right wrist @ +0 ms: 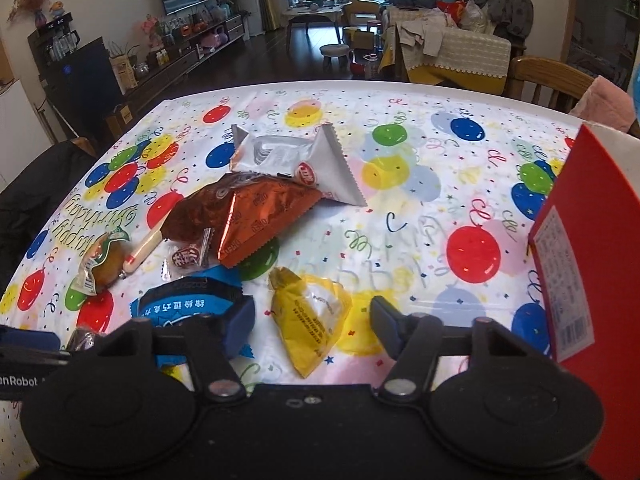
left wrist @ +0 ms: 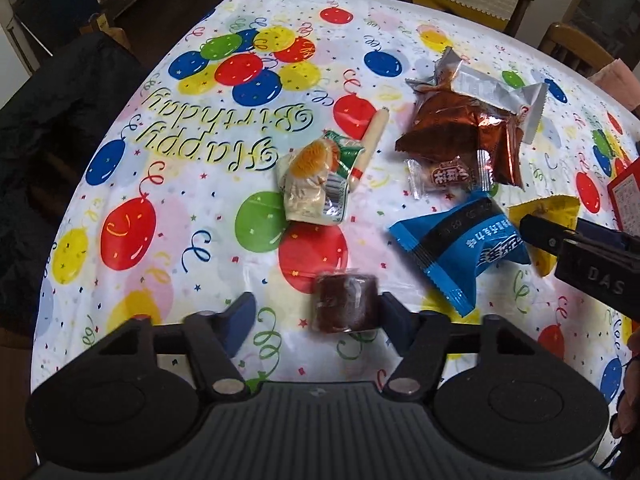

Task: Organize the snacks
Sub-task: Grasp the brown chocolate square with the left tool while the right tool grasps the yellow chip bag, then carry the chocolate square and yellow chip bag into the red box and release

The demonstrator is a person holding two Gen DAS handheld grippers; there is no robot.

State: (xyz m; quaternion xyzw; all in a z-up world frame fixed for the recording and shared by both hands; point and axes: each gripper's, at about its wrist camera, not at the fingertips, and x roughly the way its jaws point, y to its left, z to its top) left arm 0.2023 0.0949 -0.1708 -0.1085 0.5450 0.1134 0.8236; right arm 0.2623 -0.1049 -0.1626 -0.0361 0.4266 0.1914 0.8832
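Observation:
A dark brown wrapped snack (left wrist: pixel 346 302) lies on the balloon tablecloth (left wrist: pixel 192 208) between the fingers of my left gripper (left wrist: pixel 318 314). It sits close to the right finger, with a wide gap to the left one, so the gripper is open. My right gripper (right wrist: pixel 312 322) straddles a yellow packet (right wrist: pixel 314 316), with space on both sides, and is open too. A blue packet (right wrist: pixel 188 300) lies just left of its left finger (right wrist: pixel 240 324). The left wrist view shows the right gripper's black finger (left wrist: pixel 548 236) over the yellow packet (left wrist: pixel 552 210).
A copper foil bag (right wrist: pixel 240 216), a silver packet (right wrist: pixel 288 160), a small clear-wrapped candy (right wrist: pixel 188 256), a sausage stick (right wrist: pixel 144 250) and a green-and-white packet (right wrist: pixel 100 262) lie behind. A red box (right wrist: pixel 580 248) stands at the right. Chairs ring the table.

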